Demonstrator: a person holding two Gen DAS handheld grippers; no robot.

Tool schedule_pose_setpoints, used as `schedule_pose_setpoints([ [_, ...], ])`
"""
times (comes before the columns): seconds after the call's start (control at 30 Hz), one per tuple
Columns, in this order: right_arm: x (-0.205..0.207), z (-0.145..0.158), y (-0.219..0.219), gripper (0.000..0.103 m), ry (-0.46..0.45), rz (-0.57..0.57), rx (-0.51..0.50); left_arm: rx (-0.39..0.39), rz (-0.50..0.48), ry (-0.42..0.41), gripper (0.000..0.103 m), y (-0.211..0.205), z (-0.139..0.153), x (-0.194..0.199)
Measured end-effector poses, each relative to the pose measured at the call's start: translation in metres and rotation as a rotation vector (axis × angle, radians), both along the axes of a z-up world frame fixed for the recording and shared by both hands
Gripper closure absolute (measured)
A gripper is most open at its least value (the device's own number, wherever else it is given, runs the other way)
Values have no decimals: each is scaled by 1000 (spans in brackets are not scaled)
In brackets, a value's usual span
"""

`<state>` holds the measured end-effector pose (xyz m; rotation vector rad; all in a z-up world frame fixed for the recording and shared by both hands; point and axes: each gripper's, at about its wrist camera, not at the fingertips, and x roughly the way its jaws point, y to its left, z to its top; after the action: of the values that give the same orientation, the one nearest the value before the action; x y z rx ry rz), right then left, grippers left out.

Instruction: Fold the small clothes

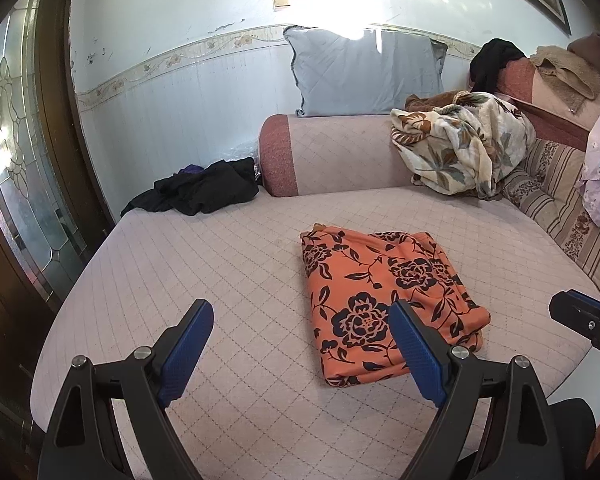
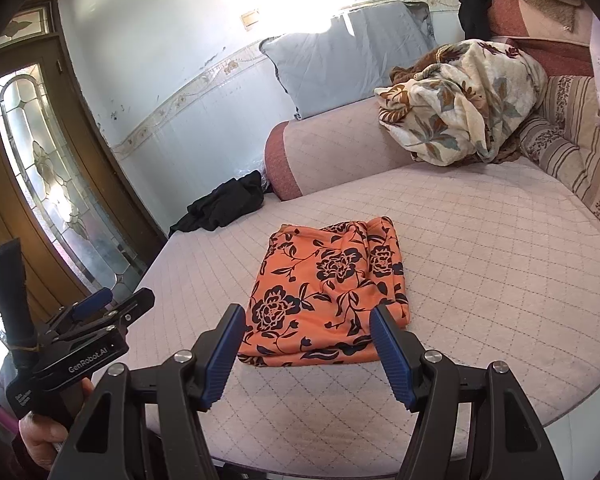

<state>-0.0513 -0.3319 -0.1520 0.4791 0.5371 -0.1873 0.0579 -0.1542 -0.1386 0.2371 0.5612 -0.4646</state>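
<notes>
Far ahead and left of the left claw, a crumpled black garment lies at the back corner of the quilted pink sofa seat, probably set aside as the next piece. The left claw is spread wide and holds nothing, hovering over bare quilting. Its body, seen from the right wrist camera, carries white lettering "GenRobot.AI"; a smaller label below is too blurred to read. Just ahead and right of that claw, the orange black-flowered folded cloth rests as a flat square in mid-seat, seemingly finished. The right claw stands open and empty, the cloth's near edge just beyond its tips. Far ahead to the right, a cream leaf-print blanket is bundled against the backrest, out of the folding space
</notes>
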Motion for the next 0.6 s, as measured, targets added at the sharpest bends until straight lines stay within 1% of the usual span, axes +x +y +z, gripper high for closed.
schedule_pose_setpoints([
  [0.33, 11, -2, 0, 34, 4, 11, 7, -1, 4, 4, 14, -2, -2, 10],
  [0.6, 20, -6, -2, 34, 13, 19, 18, 5, 1, 21, 14, -6, -11, 18],
])
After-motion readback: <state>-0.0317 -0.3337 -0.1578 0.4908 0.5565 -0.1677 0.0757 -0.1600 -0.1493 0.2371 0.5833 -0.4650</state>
